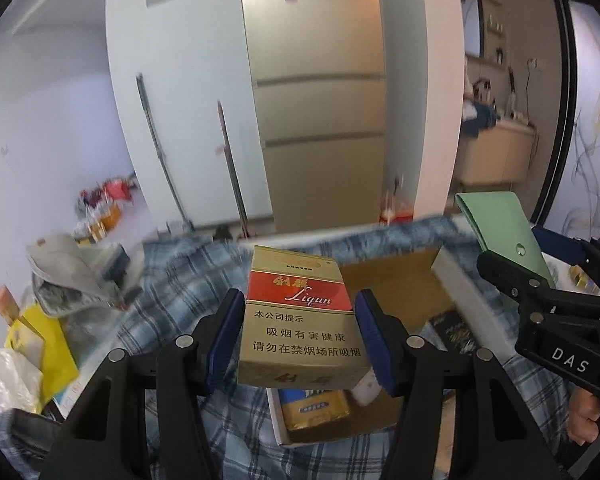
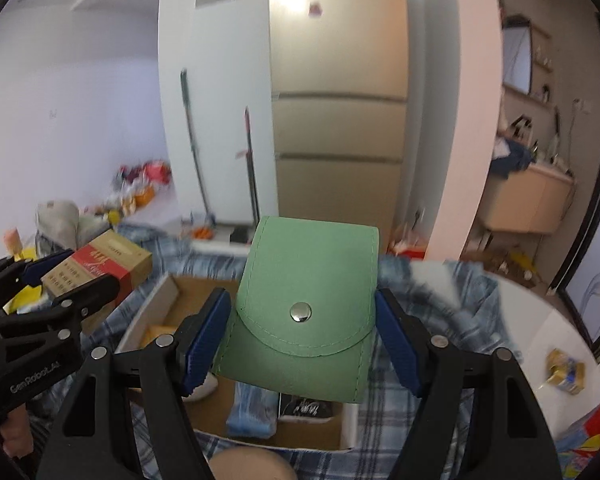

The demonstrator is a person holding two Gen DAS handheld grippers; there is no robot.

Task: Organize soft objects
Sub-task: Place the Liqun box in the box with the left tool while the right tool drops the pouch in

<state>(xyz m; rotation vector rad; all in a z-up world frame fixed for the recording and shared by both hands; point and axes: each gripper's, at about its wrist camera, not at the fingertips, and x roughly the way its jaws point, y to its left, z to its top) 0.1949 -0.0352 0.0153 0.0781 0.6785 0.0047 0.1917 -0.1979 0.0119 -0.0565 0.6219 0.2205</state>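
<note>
Blue plaid cloth (image 2: 440,396) covers the counter, and on it sits the open cardboard box (image 2: 168,292), already holding a few packets. I've got both loads hanging above it. My right tongs (image 2: 302,336) are clamped on the green snap pouch (image 2: 308,280), flap toward me, its long axis running away along the fingers; the box lies directly below and ahead. My left tongs (image 1: 300,340) grip the gold-and-red cigarette pack (image 1: 300,316) upright by its narrow sides, over the box's near left corner. Right hand looks better centred over the box, I'd say.
</note>
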